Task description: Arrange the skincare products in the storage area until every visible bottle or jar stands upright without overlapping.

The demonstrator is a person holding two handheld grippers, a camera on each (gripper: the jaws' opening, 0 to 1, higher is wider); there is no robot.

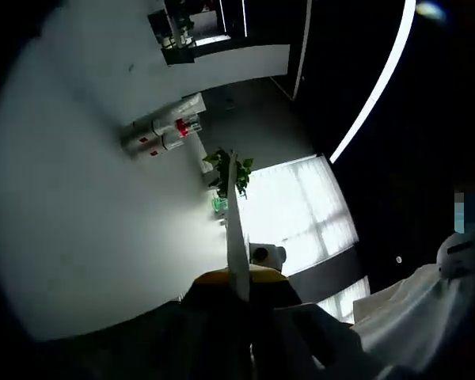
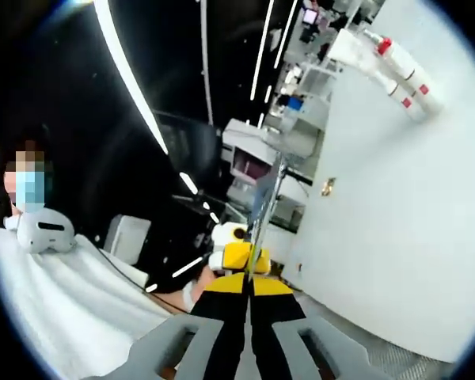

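Note:
My left gripper [image 1: 232,158] is shut. Its two jaws are pressed into one thin edge that rises from the bottom of the left gripper view, with nothing between them. It points up at a white wall and a dark ceiling. My right gripper [image 2: 275,170] is shut too, its jaws closed flat together and holding nothing. It points at shelving and the ceiling. The yellow and black gripper bodies sit at the bottom of both views.
White cylinders with red caps [image 1: 162,134] [image 2: 404,75] hang on the white wall [image 2: 396,222]. A green plant [image 1: 222,162] stands by a bright window [image 1: 297,210]. A white-clothed table [image 2: 55,309] carries a white headset [image 2: 43,229]. Light strips [image 2: 131,79] cross the dark ceiling.

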